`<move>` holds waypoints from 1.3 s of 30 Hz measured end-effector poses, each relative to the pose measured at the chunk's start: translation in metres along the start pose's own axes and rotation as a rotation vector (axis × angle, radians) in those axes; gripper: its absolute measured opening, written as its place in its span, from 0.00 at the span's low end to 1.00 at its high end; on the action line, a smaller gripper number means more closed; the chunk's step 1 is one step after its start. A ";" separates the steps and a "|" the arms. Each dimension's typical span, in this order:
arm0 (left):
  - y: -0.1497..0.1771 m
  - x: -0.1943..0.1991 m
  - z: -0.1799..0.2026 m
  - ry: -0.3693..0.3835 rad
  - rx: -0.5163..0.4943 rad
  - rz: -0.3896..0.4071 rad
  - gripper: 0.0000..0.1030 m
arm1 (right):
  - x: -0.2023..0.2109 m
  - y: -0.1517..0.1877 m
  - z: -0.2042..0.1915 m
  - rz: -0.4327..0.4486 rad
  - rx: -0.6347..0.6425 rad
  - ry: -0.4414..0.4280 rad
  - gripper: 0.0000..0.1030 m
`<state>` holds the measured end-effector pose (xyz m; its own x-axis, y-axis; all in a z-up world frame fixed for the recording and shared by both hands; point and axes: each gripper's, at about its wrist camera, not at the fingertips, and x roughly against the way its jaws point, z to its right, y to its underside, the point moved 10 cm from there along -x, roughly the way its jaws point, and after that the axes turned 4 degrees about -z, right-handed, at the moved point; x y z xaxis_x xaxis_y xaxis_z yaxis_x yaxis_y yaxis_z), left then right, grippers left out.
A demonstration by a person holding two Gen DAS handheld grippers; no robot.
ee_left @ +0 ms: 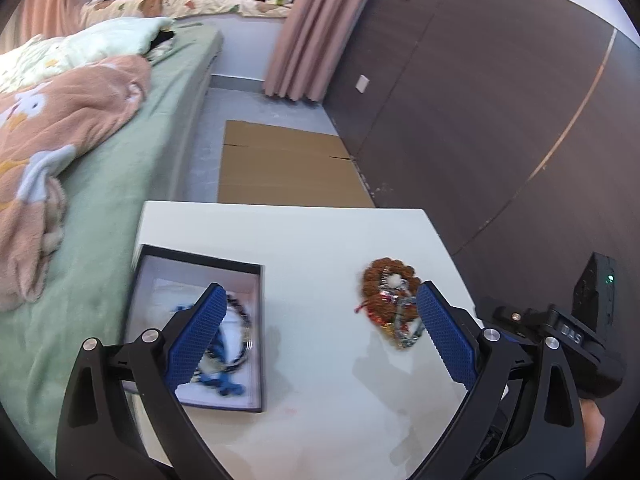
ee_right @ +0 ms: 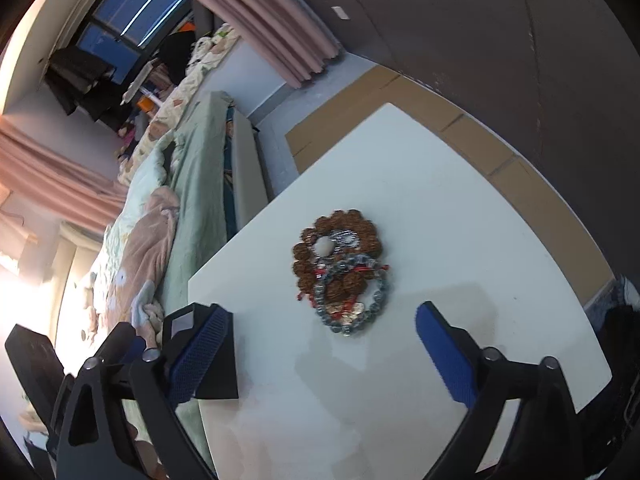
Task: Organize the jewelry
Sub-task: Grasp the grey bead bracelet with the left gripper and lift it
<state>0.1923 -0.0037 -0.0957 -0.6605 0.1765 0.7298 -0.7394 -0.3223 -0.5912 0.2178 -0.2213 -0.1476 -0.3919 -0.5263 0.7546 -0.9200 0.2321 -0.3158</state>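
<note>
A pile of jewelry point(ee_left: 390, 304), brown bead bracelets tangled with grey beads and red cord, lies on the white table point(ee_left: 320, 240). It also shows in the right wrist view point(ee_right: 342, 272). A dark open box point(ee_left: 200, 320) at the table's left holds blue and dark bead pieces on white lining. My left gripper point(ee_left: 320, 300) is open and empty above the table, between box and pile. My right gripper point(ee_right: 320, 320) is open and empty, just short of the pile. The box corner point(ee_right: 208, 356) shows by its left finger.
A bed with green sheet and pink blanket point(ee_left: 80, 140) runs along the table's left side. Flattened cardboard point(ee_left: 280, 164) lies on the floor beyond the table. A dark wall point(ee_left: 480, 100) stands to the right. The right gripper's body point(ee_left: 580, 320) is at the table's right edge.
</note>
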 end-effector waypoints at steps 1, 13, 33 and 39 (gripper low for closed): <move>0.001 -0.003 0.006 0.005 -0.009 -0.001 0.92 | 0.000 -0.002 0.004 0.000 -0.014 0.003 0.84; 0.028 -0.059 0.058 0.125 -0.052 -0.161 0.43 | 0.007 -0.022 0.024 0.023 -0.075 0.022 0.70; 0.071 -0.123 0.093 0.030 -0.176 -0.276 0.20 | 0.005 -0.029 0.033 -0.008 -0.076 0.007 0.70; 0.065 -0.110 0.091 0.037 -0.169 -0.253 0.10 | 0.003 -0.026 0.032 -0.019 -0.065 0.014 0.70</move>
<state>0.2283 -0.1285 -0.1834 -0.4544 0.2660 0.8502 -0.8903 -0.1046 -0.4431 0.2407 -0.2550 -0.1557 -0.3735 -0.5197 0.7684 -0.9247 0.2746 -0.2637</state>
